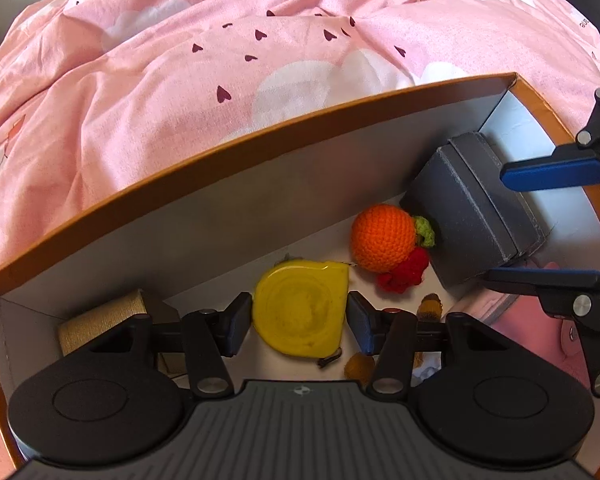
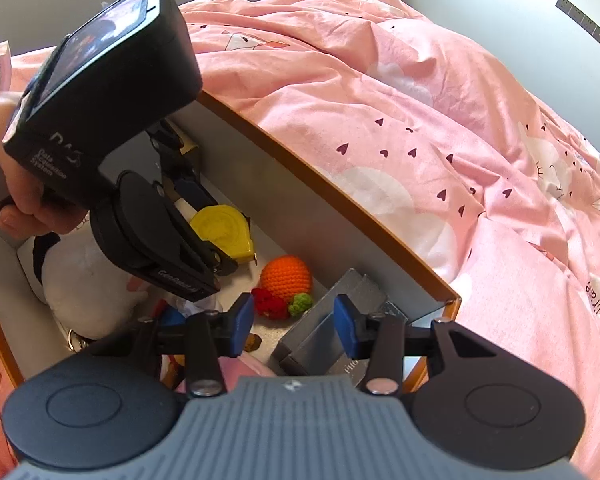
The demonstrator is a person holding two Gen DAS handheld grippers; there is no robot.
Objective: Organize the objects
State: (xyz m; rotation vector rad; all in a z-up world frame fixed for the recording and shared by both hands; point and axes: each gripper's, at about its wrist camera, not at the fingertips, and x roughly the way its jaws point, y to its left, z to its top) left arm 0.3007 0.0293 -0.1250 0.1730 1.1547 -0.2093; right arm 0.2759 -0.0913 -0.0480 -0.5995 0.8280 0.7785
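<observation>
An orange-rimmed cardboard box (image 1: 204, 160) lies on the bed. Inside it, my left gripper (image 1: 299, 322) has its pads against both sides of a yellow tape measure (image 1: 302, 308), seen also in the right wrist view (image 2: 222, 230). A crocheted orange with red and green bits (image 1: 384, 244) lies beside it (image 2: 286, 278). A grey box (image 1: 472, 216) leans in the corner. My right gripper (image 2: 294, 326) is open over the grey box (image 2: 324, 336), its blue fingers (image 1: 556, 174) on either side of it without touching.
A pink duvet (image 2: 420, 120) with hearts and clouds surrounds the box. A tan spool-like object (image 1: 100, 320), a white plush toy (image 2: 84, 280), a pink item (image 1: 532, 328) and small brown pieces (image 1: 430, 306) also lie inside the box.
</observation>
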